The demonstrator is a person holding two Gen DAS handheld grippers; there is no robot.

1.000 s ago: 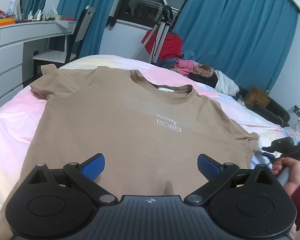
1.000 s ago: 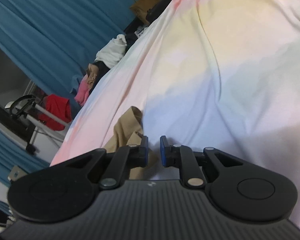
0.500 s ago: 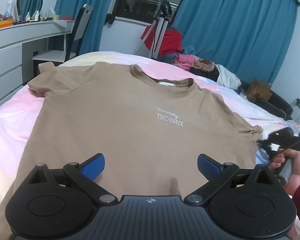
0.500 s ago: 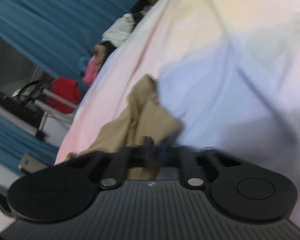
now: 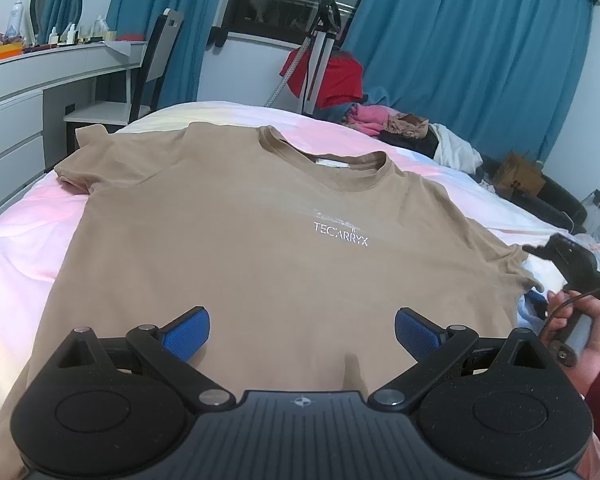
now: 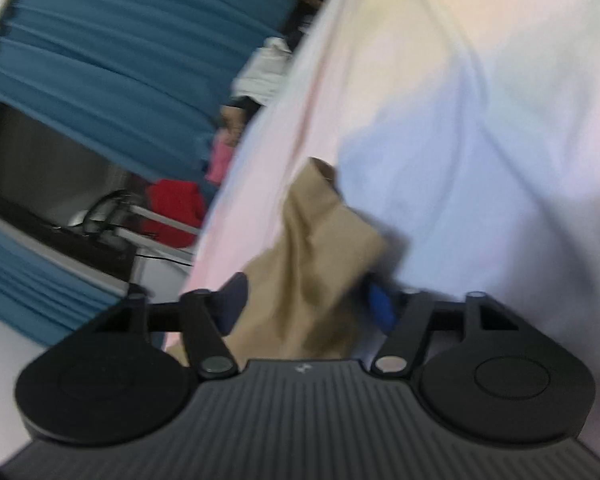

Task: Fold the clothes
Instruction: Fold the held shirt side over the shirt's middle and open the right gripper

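Note:
A tan T-shirt [image 5: 260,248] with white chest lettering lies face up, spread flat on the bed. My left gripper [image 5: 302,332] hovers over its lower hem, open, nothing between the blue pads. A hand holds my right gripper [image 5: 560,256] at the shirt's right sleeve. In the right wrist view, which is blurred, the right gripper [image 6: 306,306] has its jaws opening wide. The crumpled tan sleeve [image 6: 320,240] lies between them, and the pads do not press on it.
The bed sheet [image 5: 28,248] is pastel pink, white and blue. A white dresser [image 5: 16,120] and a chair [image 5: 156,68] stand at the left. A pile of clothes [image 5: 400,128] and a stand with a red garment [image 5: 332,76] sit behind, before blue curtains.
The right gripper moved in onto the sleeve, shut there half a second ago, and now stands wide apart around it. The left gripper stays open over the hem.

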